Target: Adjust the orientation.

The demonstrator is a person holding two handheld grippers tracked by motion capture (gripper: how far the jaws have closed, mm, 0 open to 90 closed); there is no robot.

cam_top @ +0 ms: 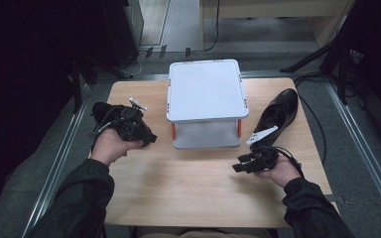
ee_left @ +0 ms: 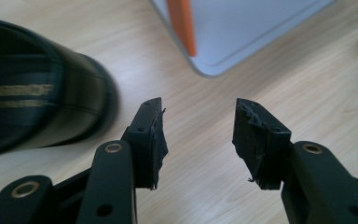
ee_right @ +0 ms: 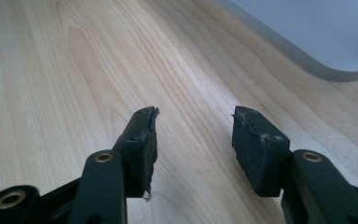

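Left gripper: I see jaws apart, nothing between them, only bare tabletop under the pads. It sits left of the white rack, near the rack's front-left corner, pointing toward it. Just behind it, further left of the rack, lies one black shoe; it's beside the left jaw, not touching.

Right gripper: jaws wide apart too, empty, wood grain between them. It's off the rack's front-right corner, aimed across the table.

Second black shoe lies right of the rack, toe toward the far edge, just behind the right gripper. Rack stands mid-table at the far side, orange posts at its front.
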